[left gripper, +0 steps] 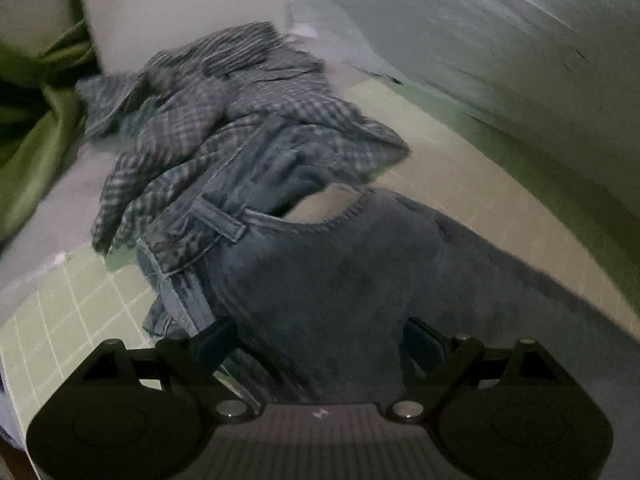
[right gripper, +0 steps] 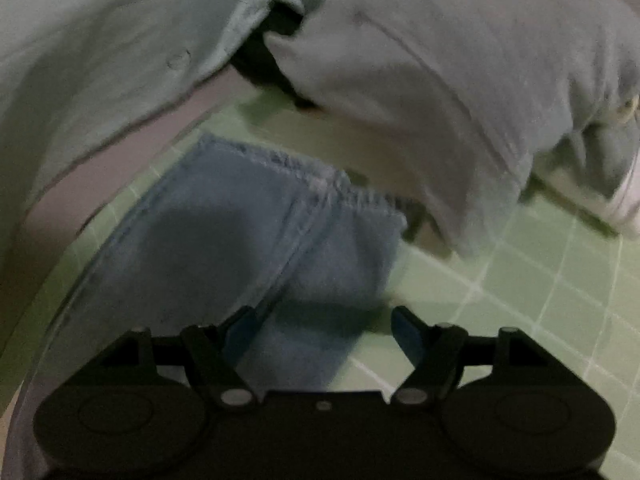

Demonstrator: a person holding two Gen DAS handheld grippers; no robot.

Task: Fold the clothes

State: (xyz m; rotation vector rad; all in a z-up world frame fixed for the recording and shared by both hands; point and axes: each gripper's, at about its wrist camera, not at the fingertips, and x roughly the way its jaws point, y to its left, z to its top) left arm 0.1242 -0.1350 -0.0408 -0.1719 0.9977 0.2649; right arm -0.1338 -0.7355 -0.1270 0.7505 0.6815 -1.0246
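Note:
In the left wrist view, dark blue jeans (left gripper: 340,272) lie spread on the green grid mat (left gripper: 80,320), their waistband and a belt loop (left gripper: 218,220) toward the left. My left gripper (left gripper: 322,340) is open just above the denim, one finger on each side of the cloth, pads not pressing it. In the right wrist view, the jeans' paler leg end with its frayed hem (right gripper: 304,176) lies flat on the mat (right gripper: 540,300). My right gripper (right gripper: 324,330) is open too; its left finger is over the denim and its right finger over bare mat.
A crumpled blue plaid shirt (left gripper: 224,120) is heaped behind the jeans' waist, with green cloth (left gripper: 36,128) at the far left. Pale blue-grey garments (right gripper: 440,80) and a light buttoned one (right gripper: 120,52) lie beyond the hem. The pictures are dim and blurred.

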